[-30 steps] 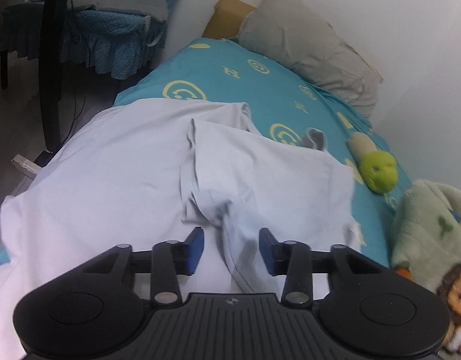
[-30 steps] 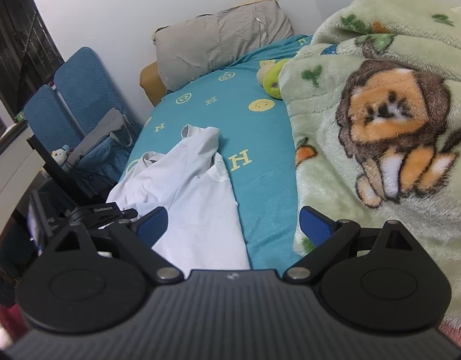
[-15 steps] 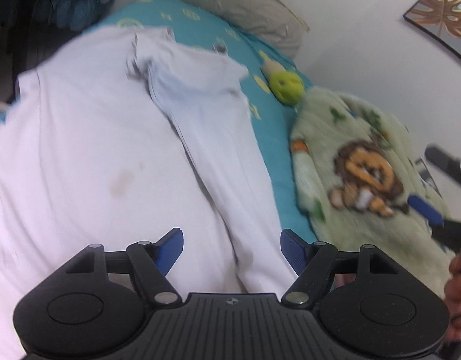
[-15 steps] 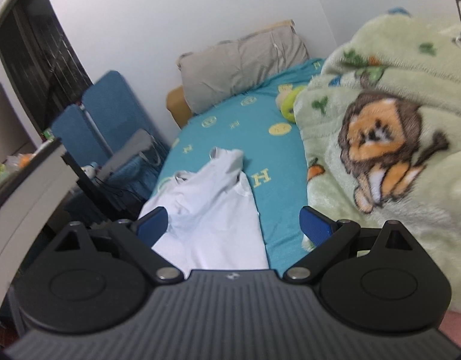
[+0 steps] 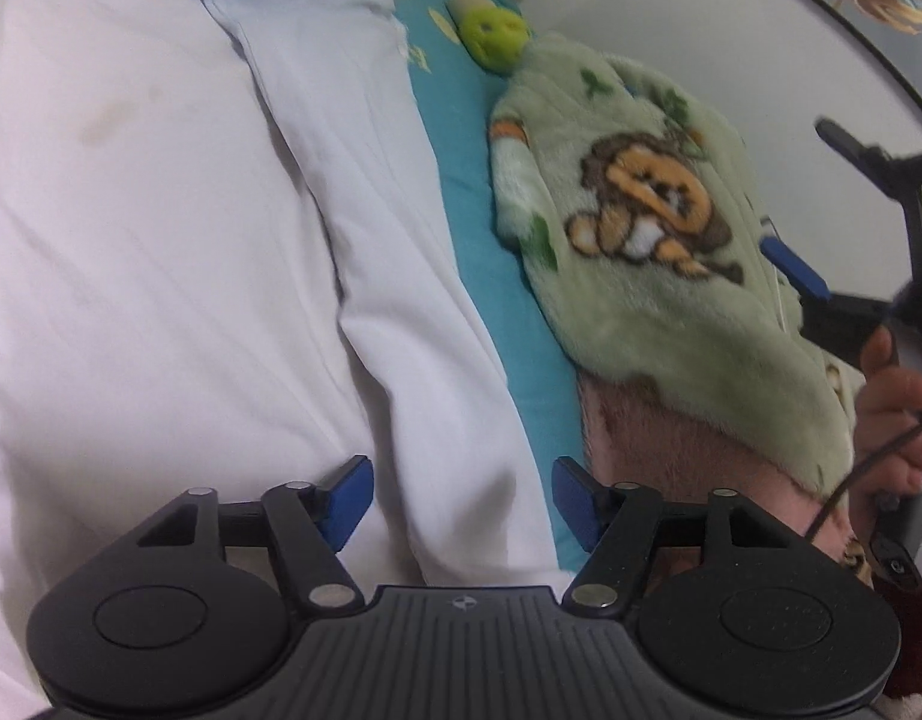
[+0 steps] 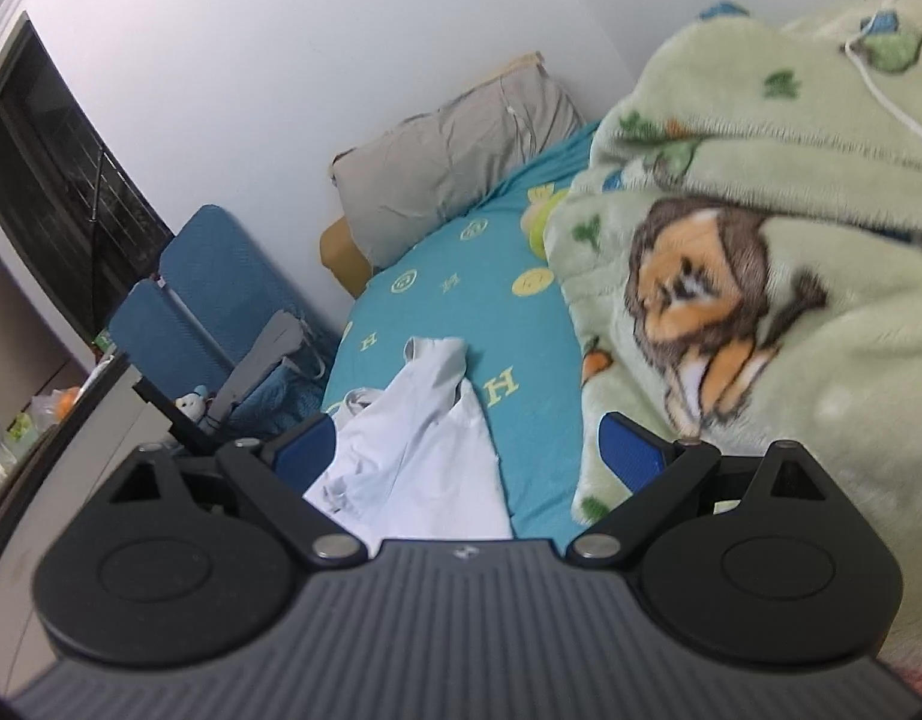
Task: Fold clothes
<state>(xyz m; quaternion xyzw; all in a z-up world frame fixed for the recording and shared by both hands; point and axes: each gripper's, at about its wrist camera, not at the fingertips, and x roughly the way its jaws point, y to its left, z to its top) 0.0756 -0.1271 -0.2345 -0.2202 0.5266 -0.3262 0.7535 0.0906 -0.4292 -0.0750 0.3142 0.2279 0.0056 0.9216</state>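
A white shirt lies spread on the bed, one side folded over into a long strip. My left gripper hovers low over the near end of that strip. Its jaws are closing with the cloth's edge between them, but the blue pads stand apart from the cloth. My right gripper is open and holds nothing; the shirt lies beyond it on the teal sheet. The left wrist view shows the right gripper at the far right, held by a person's hand.
A green fleece blanket with a lion print is heaped along the bed's right side. A green plush toy lies at its far end. A grey pillow leans on the wall. Blue chairs stand left of the bed.
My left gripper has swung right and down along the shirt to the near end of the folded strip, its jaws now wider than a second ago. My right gripper has risen slightly, still open.
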